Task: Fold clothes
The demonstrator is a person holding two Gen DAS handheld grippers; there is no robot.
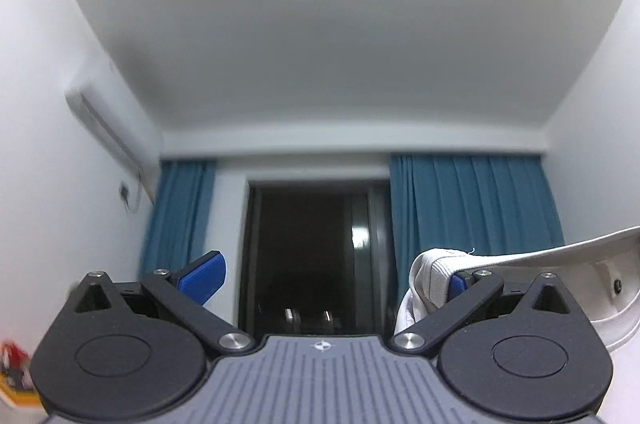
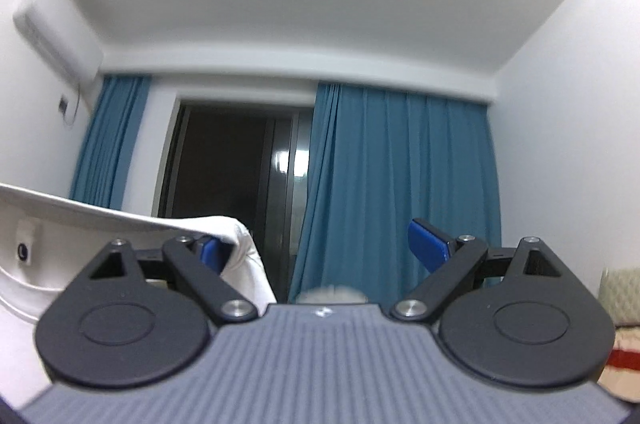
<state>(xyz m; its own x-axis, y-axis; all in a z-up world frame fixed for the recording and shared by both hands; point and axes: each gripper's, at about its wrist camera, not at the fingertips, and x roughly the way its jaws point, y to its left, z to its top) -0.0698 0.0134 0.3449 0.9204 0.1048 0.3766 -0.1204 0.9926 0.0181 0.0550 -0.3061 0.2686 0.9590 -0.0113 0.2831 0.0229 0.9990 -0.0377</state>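
Hanging off one finger of each wide-open claw, left gripper [image 1: 336, 280] and right gripper [image 2: 324, 244], the white garment [image 1: 430, 278] is merely draped, unclamped; any tilt could let it slide off.

- The left wrist view sits just behind the left gripper [image 1: 332, 278], looking forward along its spread blue fingers and tilted upward, so the ceiling [image 1: 320, 44] fills most of the picture
- The right wrist view sits the same way behind the right gripper [image 2: 320, 248], also tilted up, turned a little more toward the right-hand wall
- Both face the far wall of the room, well away, and share the dark window [image 1: 312, 256], the blue curtains [image 1: 476, 212] and the air conditioner [image 1: 108, 132]
- A white garment [image 1: 432, 276] hangs very close to each lens, at the inner edge of both views
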